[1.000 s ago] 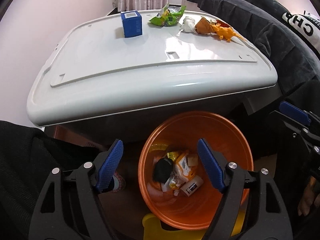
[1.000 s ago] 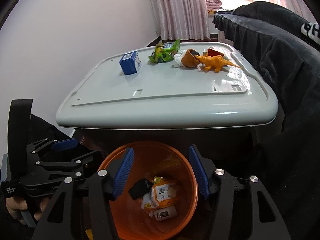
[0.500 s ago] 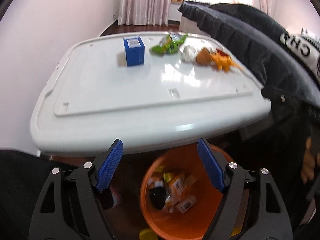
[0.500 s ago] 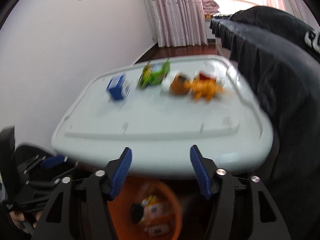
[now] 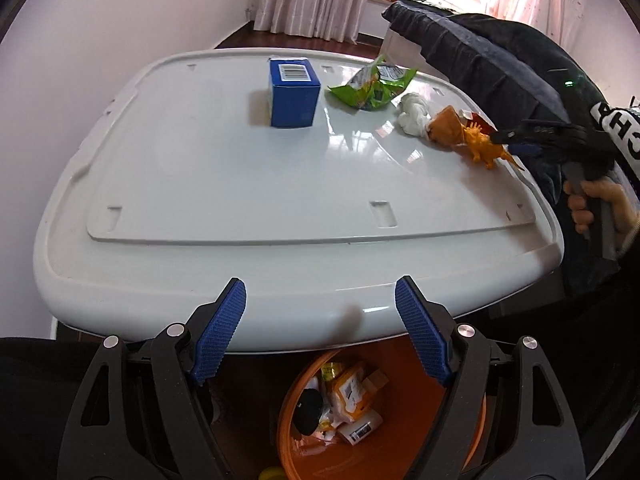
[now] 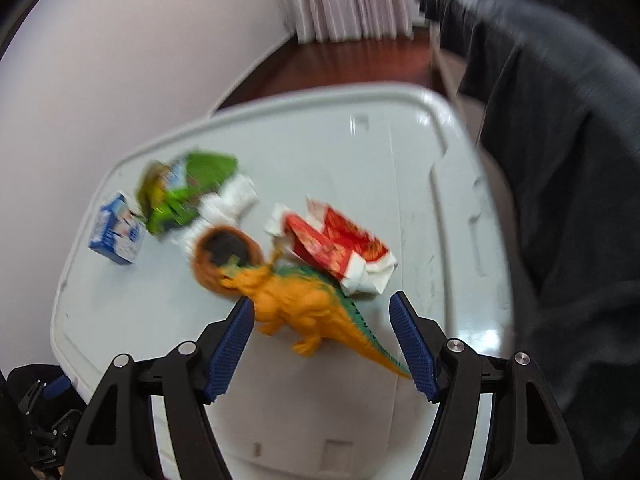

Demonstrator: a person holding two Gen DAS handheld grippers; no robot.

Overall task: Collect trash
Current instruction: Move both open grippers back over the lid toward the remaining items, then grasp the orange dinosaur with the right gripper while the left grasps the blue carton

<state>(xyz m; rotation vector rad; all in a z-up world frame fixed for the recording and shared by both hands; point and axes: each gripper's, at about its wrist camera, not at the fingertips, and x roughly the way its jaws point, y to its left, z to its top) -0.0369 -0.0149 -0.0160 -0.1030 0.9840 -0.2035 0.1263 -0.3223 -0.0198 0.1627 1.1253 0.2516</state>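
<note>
Left wrist view: left claw (image 5: 320, 328) is released and empty, now over the near edge of the white bench (image 5: 240, 208) instead of above the orange bin (image 5: 380, 440), which sits below with earlier trash inside. Blue box (image 5: 295, 94), green wrapper (image 5: 372, 88) and white tissue (image 5: 414, 118) lie on the bench.

Right wrist view, blurred: right claw (image 6: 322, 336) has swung from the bin out over the far clutter, jaws just opening wider, nothing gripped. Orange dinosaur (image 6: 308, 308) sits between them, red wrapper (image 6: 340, 240) just beyond. I judge the next trash pick is starting here.
</note>
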